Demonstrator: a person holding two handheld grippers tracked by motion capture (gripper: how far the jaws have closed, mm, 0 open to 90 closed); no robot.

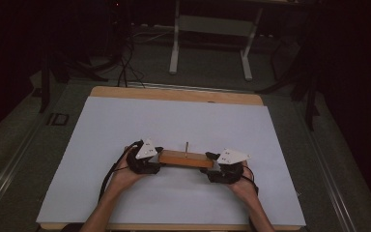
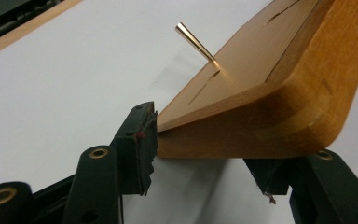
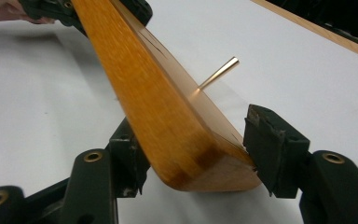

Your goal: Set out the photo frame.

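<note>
Wood first: we have a flat wooden block [image 1: 185, 158] lying on the white sheet [image 1: 174, 121] near the person's edge of the table [image 1: 174, 93], with a thin brass-coloured pin [image 1: 187, 147] standing up from its top face — in the left gripper view the pin [image 2: 195, 43] leans out of a narrow slot. We hold the block at both short ends. Our left gripper [image 1: 147, 162] sits at its left end, jaws set wide around the rounded corner [image 2: 261, 121]; one pad touches the wood, and we cannot tell whether the other presses. Our right gripper [image 1: 224, 166] takes the right end [image 3: 200, 163], jaws wide, both pads against the wood — a grip across the block's width. Beyond the table we see a dark floor with cables [image 1: 125, 63] and a white stand [image 1: 212, 29].
</note>
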